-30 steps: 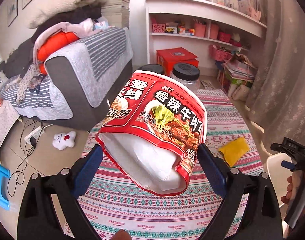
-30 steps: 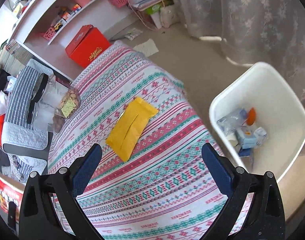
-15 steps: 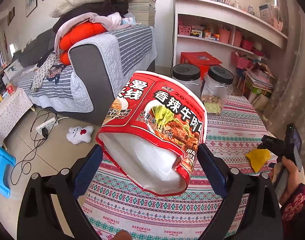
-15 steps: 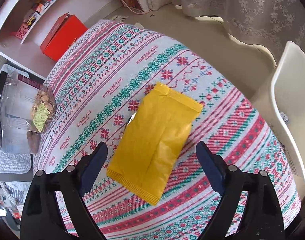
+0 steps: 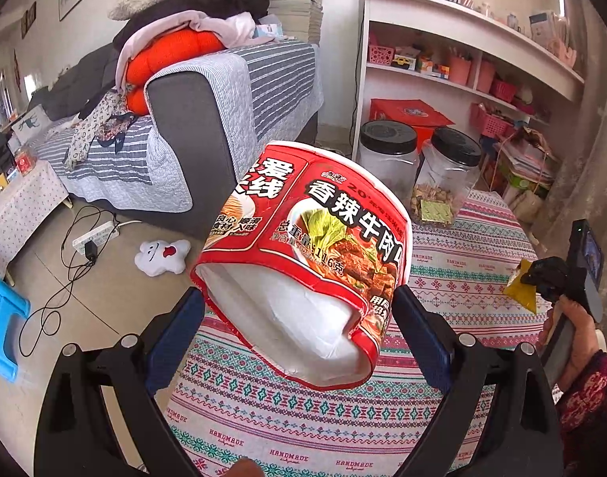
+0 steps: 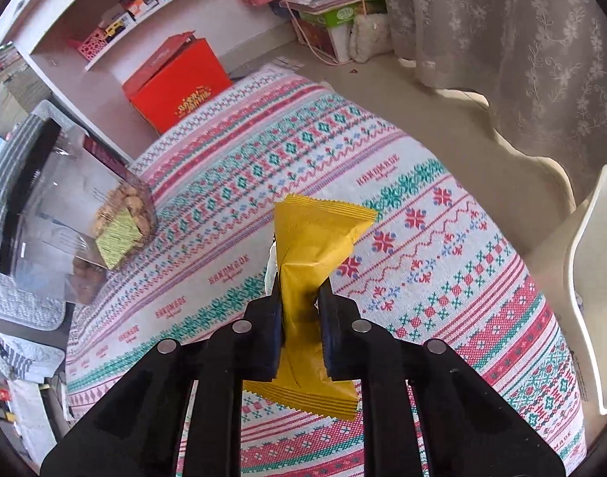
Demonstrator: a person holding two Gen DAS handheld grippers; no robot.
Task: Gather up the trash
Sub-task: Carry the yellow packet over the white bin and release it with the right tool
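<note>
My left gripper (image 5: 299, 318) is shut on a crushed red instant-noodle cup (image 5: 303, 246), held in the air above the left end of the patterned tablecloth (image 5: 462, 274). My right gripper (image 6: 299, 310) is shut on a yellow snack wrapper (image 6: 311, 238), pinched at its middle just above the tablecloth (image 6: 422, 214). The right gripper with the yellow wrapper (image 5: 524, 288) also shows at the right edge of the left wrist view. A white bin rim (image 6: 589, 290) stands off the table's right edge.
Two clear jars with black lids (image 5: 446, 175) stand at the far end of the table; one jar (image 6: 72, 206) shows in the right wrist view. A red box (image 6: 176, 79), shelves, a sofa (image 5: 208, 119), and a lace curtain (image 6: 522, 39) surround the table.
My right gripper moved down onto the yellow wrapper and closed on it. My left gripper still holds the noodle cup and has swung left toward the sofa side.
</note>
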